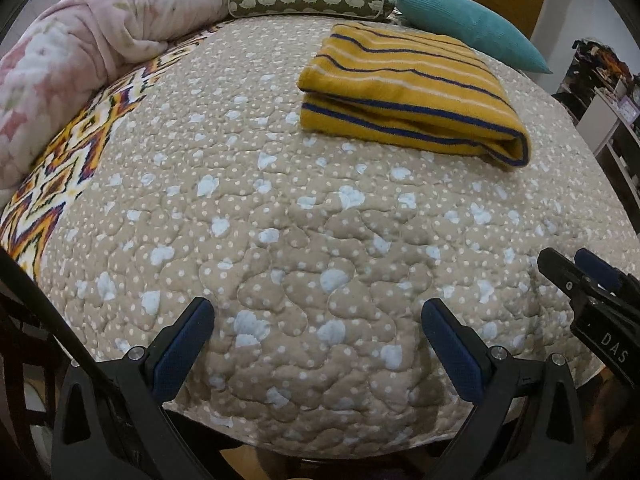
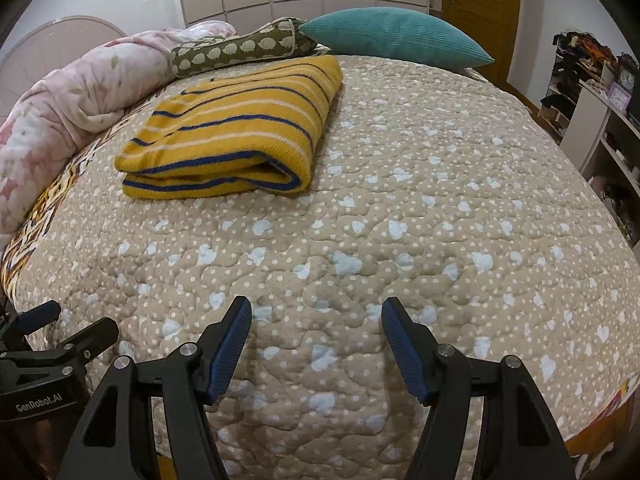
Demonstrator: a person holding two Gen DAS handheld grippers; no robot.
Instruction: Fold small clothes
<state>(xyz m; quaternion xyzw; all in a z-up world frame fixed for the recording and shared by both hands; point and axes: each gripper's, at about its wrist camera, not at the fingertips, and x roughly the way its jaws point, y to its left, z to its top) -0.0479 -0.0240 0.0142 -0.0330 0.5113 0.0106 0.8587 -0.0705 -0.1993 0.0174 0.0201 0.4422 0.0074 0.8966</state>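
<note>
both grippers empty over the near quilt, folded garment lying far off

nearest us, the left gripper and right gripper hang with fingers spread wide and nothing between them, above the dotted quilt. farther back the striped yellow garment sits folded, apart from both. we judge the loose top layer could slide open if a finger snags its near edge, or drags the quilt beneath it.

Both wrist views near the bed's foot edge, angled steeply down toward its head. Left view sited left of right. Shared: quilt, striped garment, pillows.
</note>
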